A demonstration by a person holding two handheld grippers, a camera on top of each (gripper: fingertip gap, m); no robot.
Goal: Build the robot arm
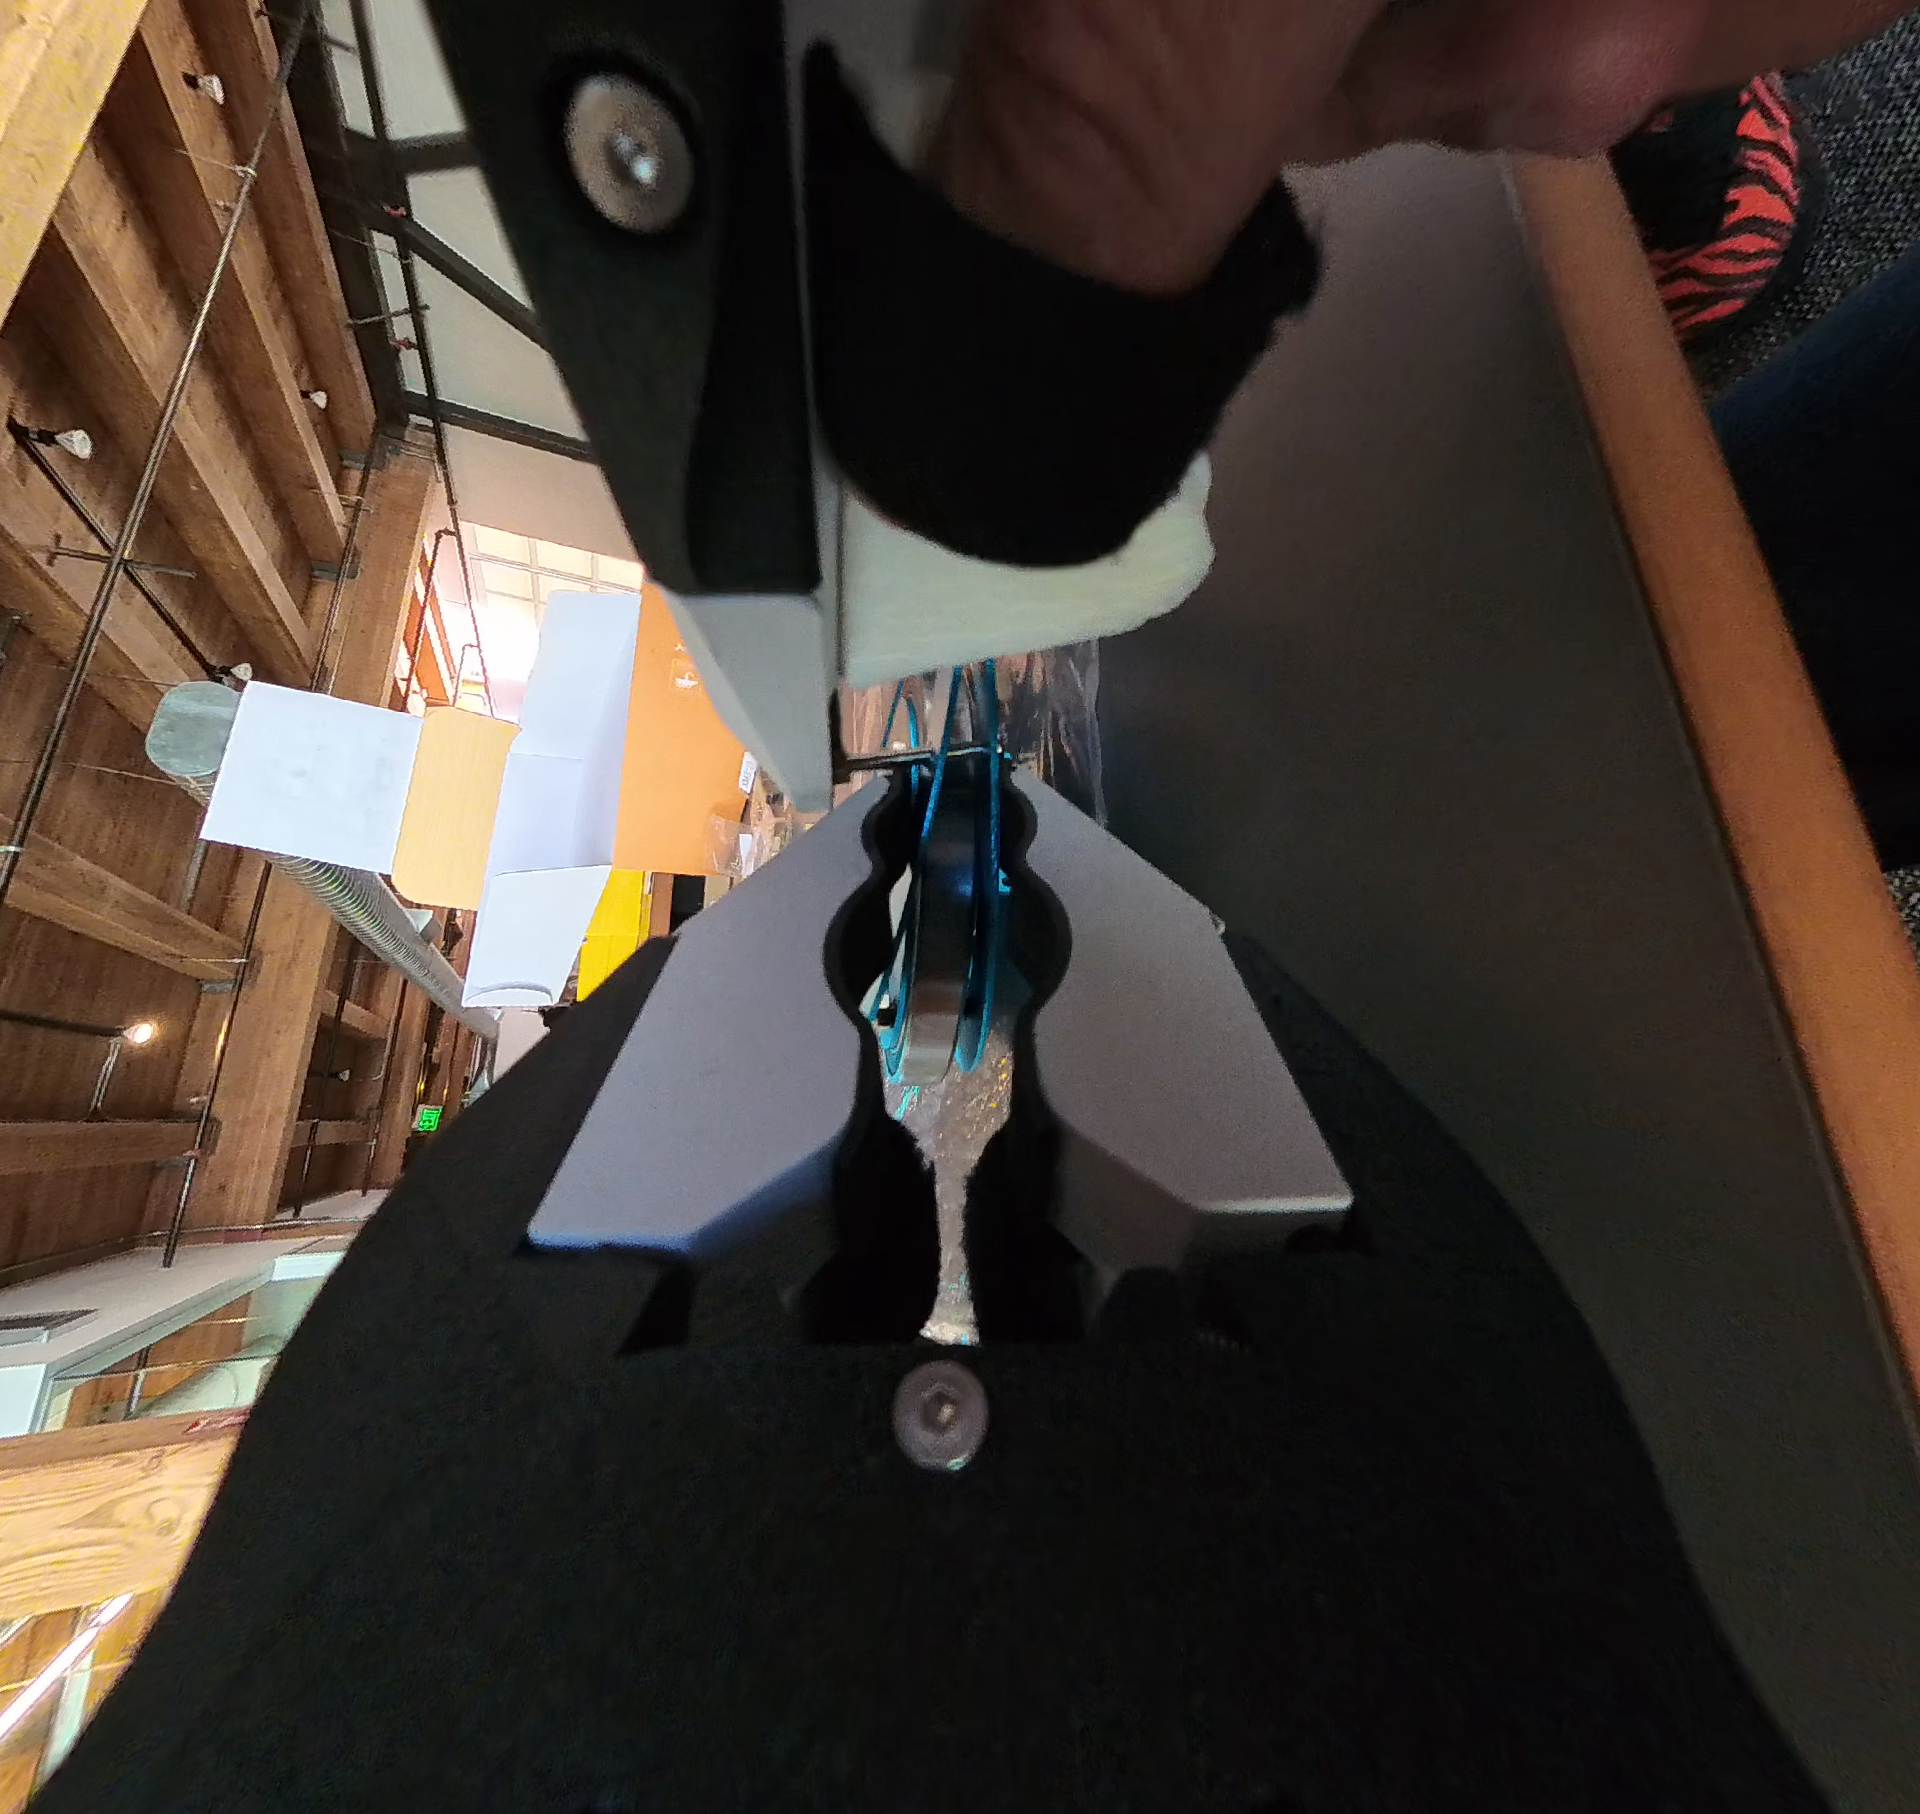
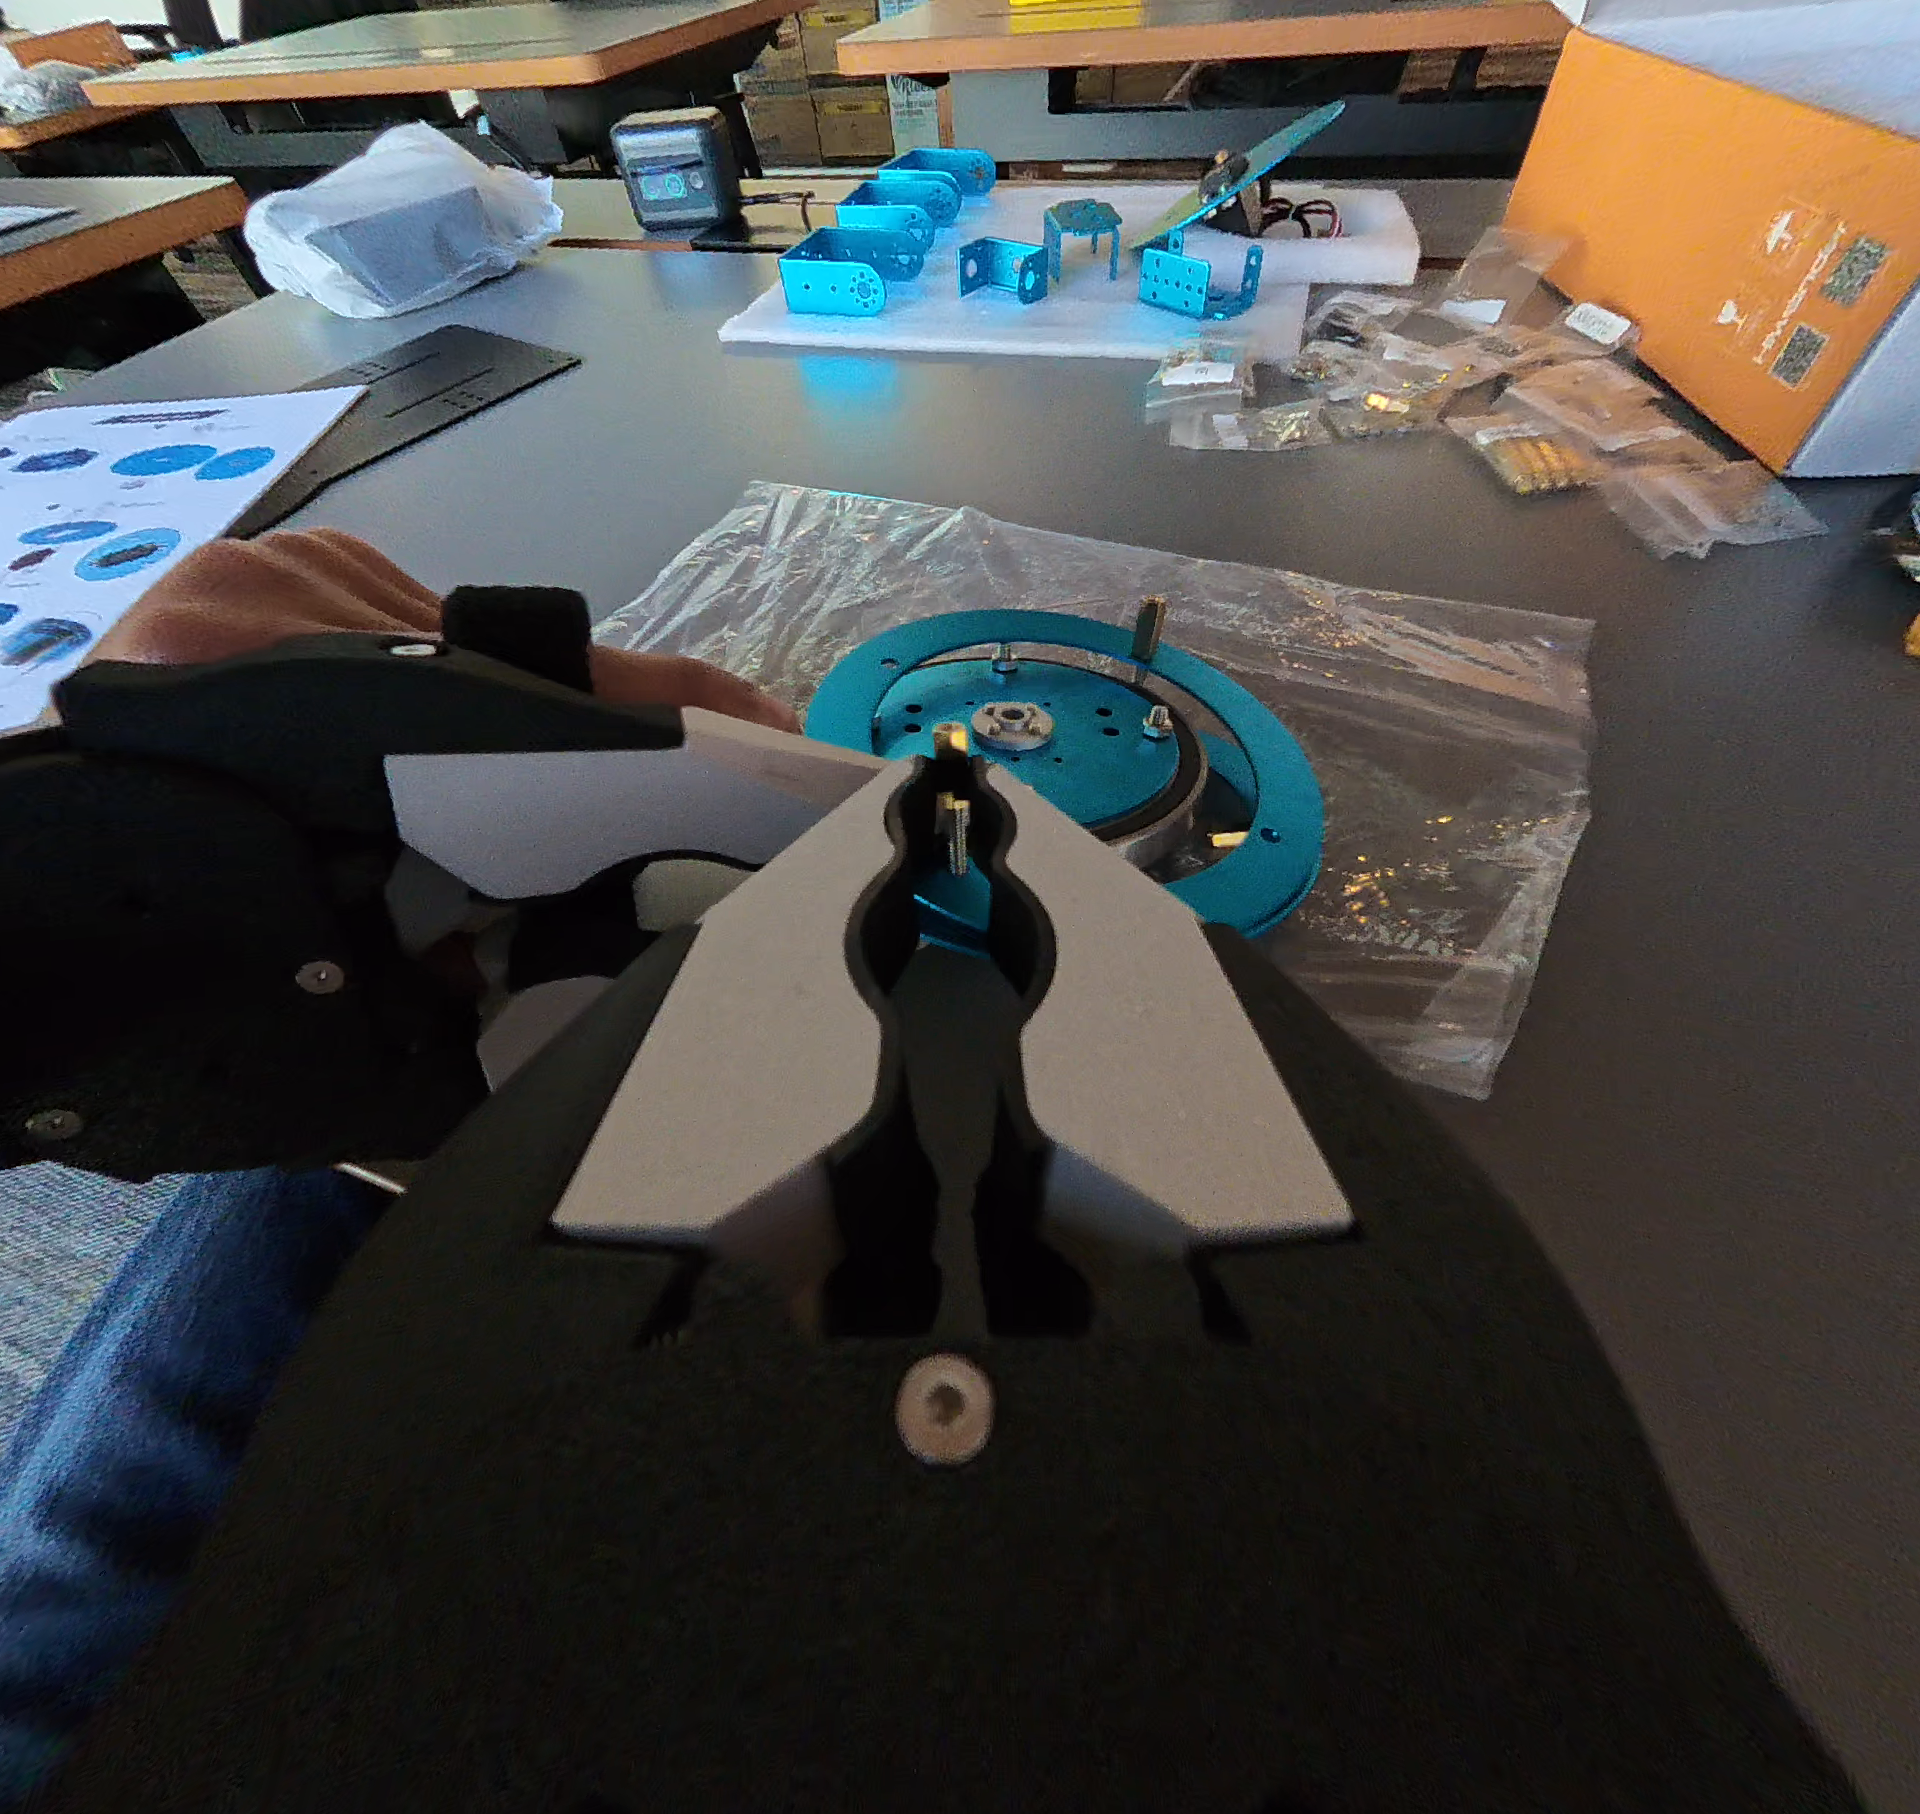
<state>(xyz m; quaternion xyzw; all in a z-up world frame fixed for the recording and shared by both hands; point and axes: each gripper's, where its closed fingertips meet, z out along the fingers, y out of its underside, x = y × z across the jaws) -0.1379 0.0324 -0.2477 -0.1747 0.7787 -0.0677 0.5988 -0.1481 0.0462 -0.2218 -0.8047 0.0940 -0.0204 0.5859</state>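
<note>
Matte grey table (image 2: 727, 434); right tool (image 2: 951, 777) pinching brass standoff (image 2: 954, 829).

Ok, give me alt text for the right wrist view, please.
The right hand-held gripper pinches a small brass post over a blue round plate lying on a clear plastic bag. The left hand-held gripper comes in from the left, touching the plate's near edge.

**Bench surroundings**

Blue metal brackets (image 2: 831, 284) are laid on a white foam sheet (image 2: 1340, 237). Small clear bags of hardware (image 2: 1382, 403) are scattered beside an orange-and-white box (image 2: 1662, 237). A printed parts sheet (image 2: 94, 486) is seen far left.
</note>
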